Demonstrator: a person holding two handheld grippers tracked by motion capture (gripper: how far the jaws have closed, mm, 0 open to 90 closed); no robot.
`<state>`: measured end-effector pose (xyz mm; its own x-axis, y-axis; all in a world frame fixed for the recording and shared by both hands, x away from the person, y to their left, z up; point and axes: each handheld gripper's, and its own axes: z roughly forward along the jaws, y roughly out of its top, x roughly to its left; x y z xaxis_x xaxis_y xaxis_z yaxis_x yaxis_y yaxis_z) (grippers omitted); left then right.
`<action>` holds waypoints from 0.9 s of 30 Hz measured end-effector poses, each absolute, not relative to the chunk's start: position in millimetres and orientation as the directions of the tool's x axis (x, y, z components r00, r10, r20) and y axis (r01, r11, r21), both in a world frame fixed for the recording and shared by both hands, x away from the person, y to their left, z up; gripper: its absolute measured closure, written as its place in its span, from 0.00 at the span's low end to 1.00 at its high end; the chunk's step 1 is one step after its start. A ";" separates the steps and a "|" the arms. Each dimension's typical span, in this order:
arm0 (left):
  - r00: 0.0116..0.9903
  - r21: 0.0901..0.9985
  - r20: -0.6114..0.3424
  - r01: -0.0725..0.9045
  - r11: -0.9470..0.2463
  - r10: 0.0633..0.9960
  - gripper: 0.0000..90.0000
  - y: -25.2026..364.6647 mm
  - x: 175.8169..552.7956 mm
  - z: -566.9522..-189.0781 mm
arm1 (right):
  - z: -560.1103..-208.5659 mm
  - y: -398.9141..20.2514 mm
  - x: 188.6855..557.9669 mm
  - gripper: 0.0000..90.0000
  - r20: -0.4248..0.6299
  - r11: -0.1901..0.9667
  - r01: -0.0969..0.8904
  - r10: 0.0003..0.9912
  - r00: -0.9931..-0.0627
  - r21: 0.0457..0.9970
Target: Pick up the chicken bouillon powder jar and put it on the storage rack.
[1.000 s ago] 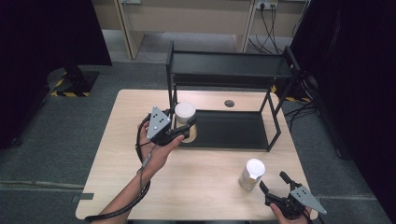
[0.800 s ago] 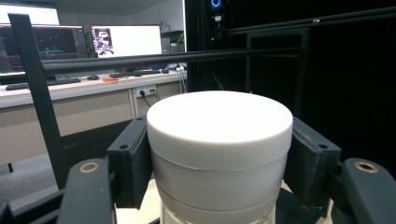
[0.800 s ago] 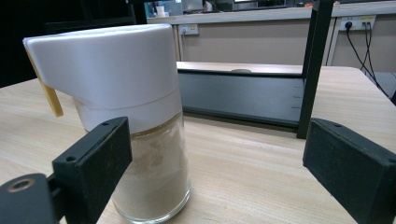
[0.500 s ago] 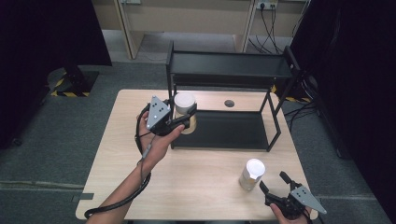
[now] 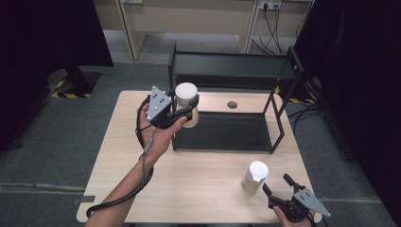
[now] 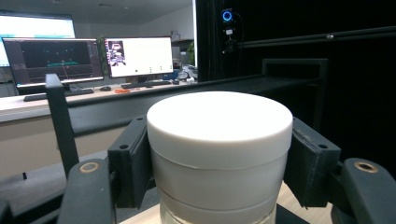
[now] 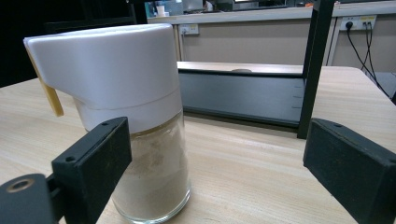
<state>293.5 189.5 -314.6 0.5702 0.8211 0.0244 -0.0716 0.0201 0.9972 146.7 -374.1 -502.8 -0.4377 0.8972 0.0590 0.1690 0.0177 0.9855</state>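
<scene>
Two white-lidded jars, one black rack [image 5: 227, 71], two grippers. Left gripper [image 5: 182, 113] is clamped on the first jar [image 5: 187, 105] just under its lid – pads [image 6: 130, 161] pressing both sides, jar upright and held in the air at the rack's front-left post, above the back-left part of the table [image 5: 113, 165]. Second jar [image 5: 255, 177] stands on the table near the front-right corner. Right gripper [image 5: 275, 185] sits just in front of it – jaws wide apart, holding nothing, the jar close by the left jaw.

White-lidded jar [image 5: 187, 105], black rack [image 5: 227, 71], pale wooden table [image 5: 198, 179].
</scene>
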 end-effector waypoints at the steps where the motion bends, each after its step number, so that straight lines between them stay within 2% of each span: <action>1: 0.568 0.997 0.023 -0.072 0.022 0.823 0.37 189.5 294.3 -312.6 | -502.8 -374.1 146.7 0.09 0.059 0.018 0.169 0.897 -0.438 0.985; 27: 0.539 0.995 0.022 -0.093 0.033 0.842 0.37 183.6 305.3 -278.6 | -502.6 -374.6 146.9 0.09 0.063 0.015 0.172 0.897 -0.438 0.985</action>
<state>305.3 183.6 -278.6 0.5386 0.8423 0.0224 -0.0927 0.0328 0.9952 146.9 -374.6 -502.6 -0.4377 0.8969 0.0631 0.1721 0.0147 0.9850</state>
